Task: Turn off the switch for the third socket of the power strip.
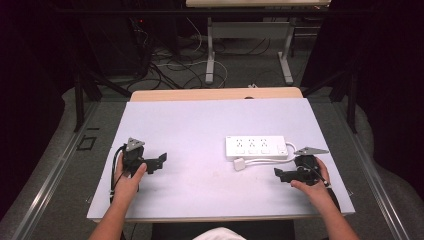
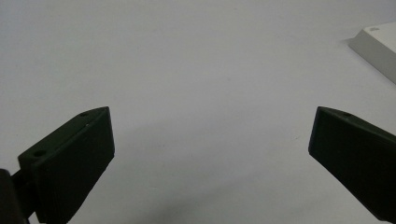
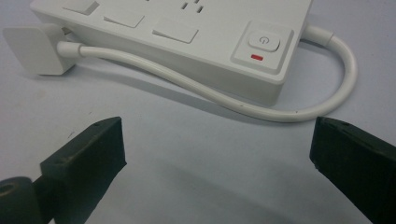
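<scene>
A: The right gripper [image 1: 285,174] sits just in front of the power strip [image 1: 256,147], jaws spread wide and holding nothing. What would you go for?

B: Judging by where it points, the cord [image 3: 224,99] or the plug [image 3: 35,48]. The cord loops out of the strip's right end, runs along its near side and ends at the flat white plug by the near left corner. I'd close on the plug body squarely, not on the thin cord, which could slip or kink.

A: And the left gripper [image 1: 159,161]?

B: Jaws also wide apart and empty, well off to the left on bare table [image 1: 200,190]; a corner of the strip [image 2: 376,44] is at the upper right of its view. It could come across and steady the strip, since that light casing will likely slide on a smooth top.

A: The surface itself?

B: Pale, matte, uncluttered, with a wooden edge [image 1: 215,93] at the far side. Beyond it, grey floor with tangled cables [image 1: 165,65], the white legs of another table [image 1: 210,50], and dark curtains on both sides
</scene>
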